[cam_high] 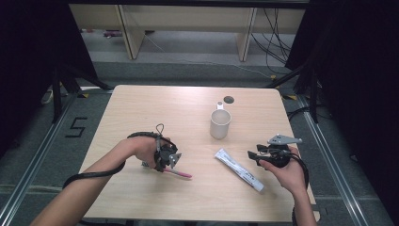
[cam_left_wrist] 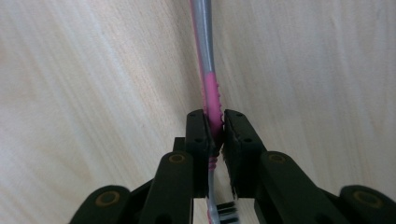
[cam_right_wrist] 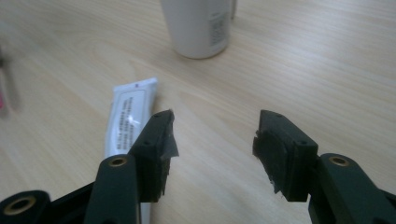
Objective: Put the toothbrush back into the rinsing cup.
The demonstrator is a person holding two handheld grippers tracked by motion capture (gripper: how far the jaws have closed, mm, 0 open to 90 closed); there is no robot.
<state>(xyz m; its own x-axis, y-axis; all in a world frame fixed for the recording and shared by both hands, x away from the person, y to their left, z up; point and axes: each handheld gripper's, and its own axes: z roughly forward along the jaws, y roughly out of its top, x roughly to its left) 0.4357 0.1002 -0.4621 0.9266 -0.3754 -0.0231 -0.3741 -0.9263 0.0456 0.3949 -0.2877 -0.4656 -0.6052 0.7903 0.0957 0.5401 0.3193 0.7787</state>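
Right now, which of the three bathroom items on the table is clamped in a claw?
The pink toothbrush: the left claw is shut on its handle. The white toothpaste tube and white cup sit untouched.

Counter [cam_high: 141,108] in my feed: light wood top, rounded corners, standing on grey floor. Far right of centre I see white cup [cam_high: 220,123] upright, small dark round hole [cam_high: 228,99] in top just beyond it. Near right, white toothpaste tube [cam_high: 239,169] lies flat, slanting toward near-right corner. Near left, pink toothbrush [cam_high: 178,173] lies on wood, well apart from tube.
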